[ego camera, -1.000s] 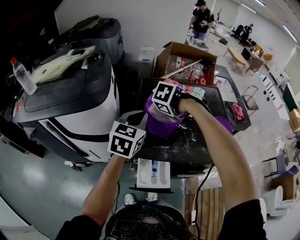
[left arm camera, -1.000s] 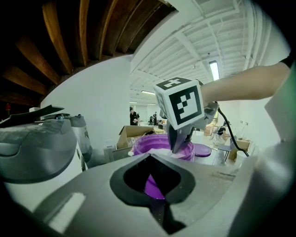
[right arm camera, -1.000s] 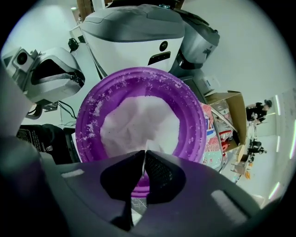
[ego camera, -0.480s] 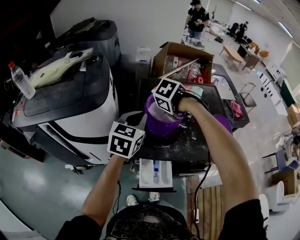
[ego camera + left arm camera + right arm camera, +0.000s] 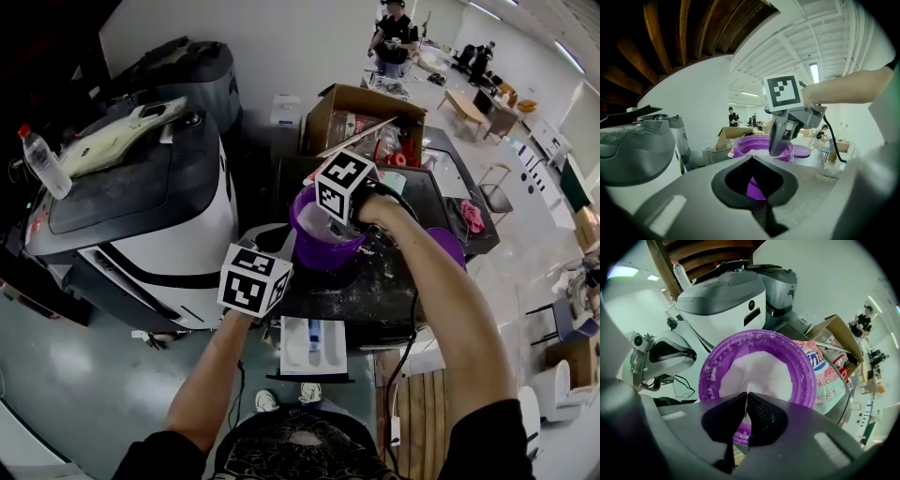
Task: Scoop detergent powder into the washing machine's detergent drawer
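large open hall. white wall (image 5: 281, 47) behind work area. grey-green floor (image 5: 75, 375), glossy, soft reflections. far end: wooden table (image 5: 473, 111), white cabinets (image 5: 551, 145) along right side, person (image 5: 394, 36) standing near wall. folding chair (image 5: 497, 195) and blue chair (image 5: 562, 328) on paler floor at right. slatted wooden boards (image 5: 417, 412) on floor, lower right. white ribbed ceiling (image 5: 787, 42) with strip light (image 5: 814, 72); brown beams (image 5: 684, 33) overhead at left.
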